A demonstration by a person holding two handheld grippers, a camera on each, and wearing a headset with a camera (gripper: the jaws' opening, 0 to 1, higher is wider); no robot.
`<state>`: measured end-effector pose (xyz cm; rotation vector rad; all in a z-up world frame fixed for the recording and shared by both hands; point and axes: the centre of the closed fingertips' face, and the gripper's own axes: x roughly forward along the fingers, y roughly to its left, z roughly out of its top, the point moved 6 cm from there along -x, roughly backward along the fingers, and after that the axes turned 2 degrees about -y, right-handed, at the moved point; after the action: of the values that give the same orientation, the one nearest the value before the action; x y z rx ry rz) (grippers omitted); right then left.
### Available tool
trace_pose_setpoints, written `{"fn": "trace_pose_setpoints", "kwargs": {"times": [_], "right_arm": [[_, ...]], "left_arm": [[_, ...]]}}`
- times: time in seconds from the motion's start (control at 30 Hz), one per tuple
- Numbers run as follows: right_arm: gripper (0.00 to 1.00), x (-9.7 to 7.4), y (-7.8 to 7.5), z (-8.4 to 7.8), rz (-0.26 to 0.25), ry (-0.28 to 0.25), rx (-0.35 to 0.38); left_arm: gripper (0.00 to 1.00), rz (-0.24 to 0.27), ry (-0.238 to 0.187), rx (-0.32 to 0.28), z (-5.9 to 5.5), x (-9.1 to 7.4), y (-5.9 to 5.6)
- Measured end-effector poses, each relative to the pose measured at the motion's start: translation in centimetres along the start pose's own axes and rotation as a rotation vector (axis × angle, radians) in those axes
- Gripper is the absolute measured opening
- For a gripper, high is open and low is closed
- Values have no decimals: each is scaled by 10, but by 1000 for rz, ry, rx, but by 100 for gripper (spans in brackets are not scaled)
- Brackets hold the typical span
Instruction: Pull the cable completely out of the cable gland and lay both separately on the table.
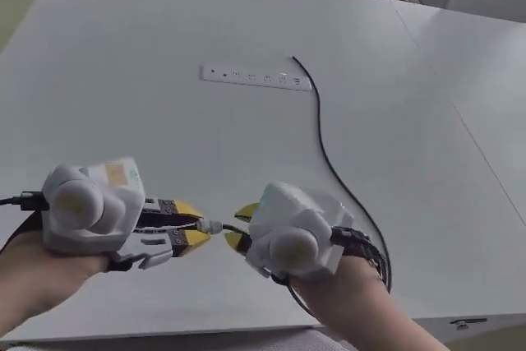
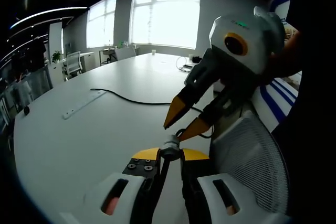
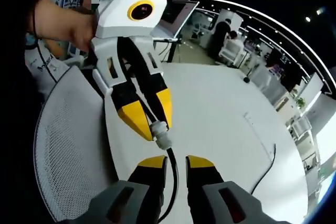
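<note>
1. Your left gripper (image 3: 156,123) has its jaws closed on the back end of the cable gland (image 3: 163,136). The small pale gland sticks out past the yellow tips.
2. Your right gripper (image 3: 177,162) has its jaws partly open. The thin black cable (image 3: 171,177) runs between them, but they do not pinch it.
3. The two grippers point at each other, tip near tip, over the near part of the bench (image 1: 246,137). The gland sits between them. The cable is in the gland, so the pull is not done yet.
4. The gland looks small, hard and light. I think it could slip or turn in smooth jaws. Hold it firmly by its fat part, not by a thin end.
5. The cable looks thin and bendy. It will likely flop if you grab it far from the gland. I would close the right jaws on it just beside the gland. Then I would pull straight out, along the hole. A pull to the side may make it stick.
6. Farther off on the bench lies a white power strip (image 1: 256,77). A long black cord (image 1: 329,162) runs from beside it toward you. Both are well apart from your work. Don't mix that cord up with your cable.
</note>
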<state>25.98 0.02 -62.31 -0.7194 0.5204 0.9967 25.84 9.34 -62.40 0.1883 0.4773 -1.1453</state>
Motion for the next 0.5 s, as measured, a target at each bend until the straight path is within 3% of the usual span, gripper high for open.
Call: {"fn": "trace_pose_setpoints", "kwargs": {"times": [0.2, 0.5], "right_arm": [[4, 8, -1, 5, 37, 11, -45], [1, 13, -9, 10, 21, -6, -61]], "left_arm": [[15, 1, -1, -7, 1, 1, 9], [15, 3, -10, 14, 7, -2, 18]]}}
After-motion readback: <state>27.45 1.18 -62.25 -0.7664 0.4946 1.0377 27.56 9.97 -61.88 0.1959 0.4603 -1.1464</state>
